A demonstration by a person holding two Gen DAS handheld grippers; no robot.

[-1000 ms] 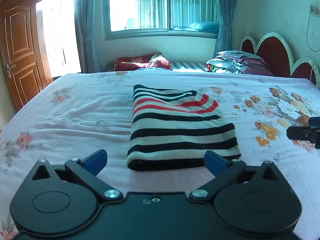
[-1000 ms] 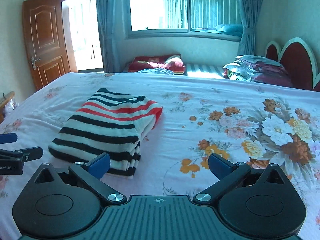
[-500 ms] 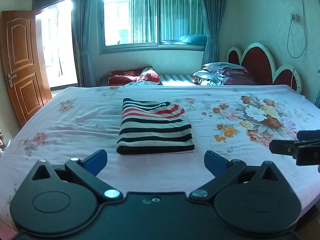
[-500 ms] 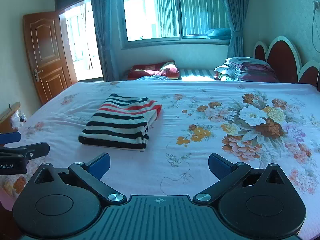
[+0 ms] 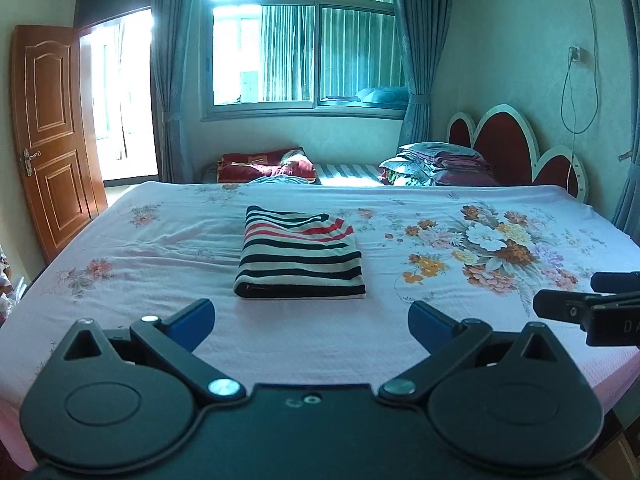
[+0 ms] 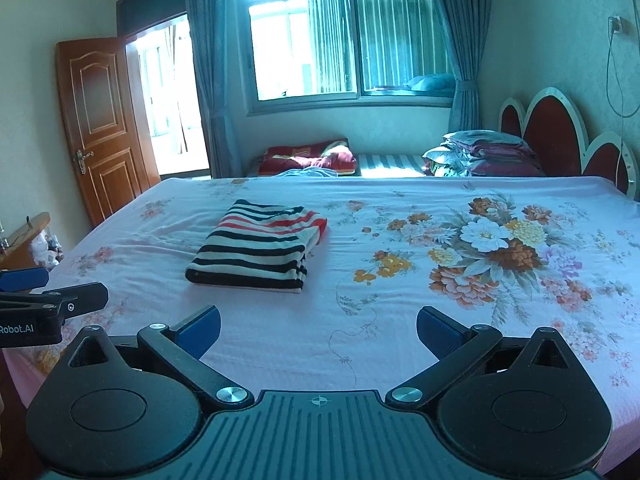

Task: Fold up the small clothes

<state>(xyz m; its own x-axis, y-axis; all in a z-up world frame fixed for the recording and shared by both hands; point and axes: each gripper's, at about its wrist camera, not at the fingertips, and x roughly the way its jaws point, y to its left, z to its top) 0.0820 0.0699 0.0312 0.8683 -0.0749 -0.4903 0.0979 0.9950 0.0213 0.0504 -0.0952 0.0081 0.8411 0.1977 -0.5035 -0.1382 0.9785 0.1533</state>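
1. While both hang short of the striped sweater, the left gripper [image 5: 311,319] and right gripper [image 6: 319,325] have jaws spread, holding nothing.
2. Beyond them, the striped sweater [image 5: 299,259] lies folded on the floral bedsheet [image 5: 460,320].
3. Behind the sweater, perhaps folded quilts [image 5: 436,163] are stacked.

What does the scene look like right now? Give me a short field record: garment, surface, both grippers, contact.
garment: striped garment, folded into a neat rectangle, black, white and red stripes
surface: bed with a pink floral sheet; garment lies flat on it
left gripper: open, empty, short of the garment's near edge
right gripper: open, empty, garment ahead and to its left
contact: neither gripper touches the garment
fold state: looks finished
background: stacked bedding by the headboard
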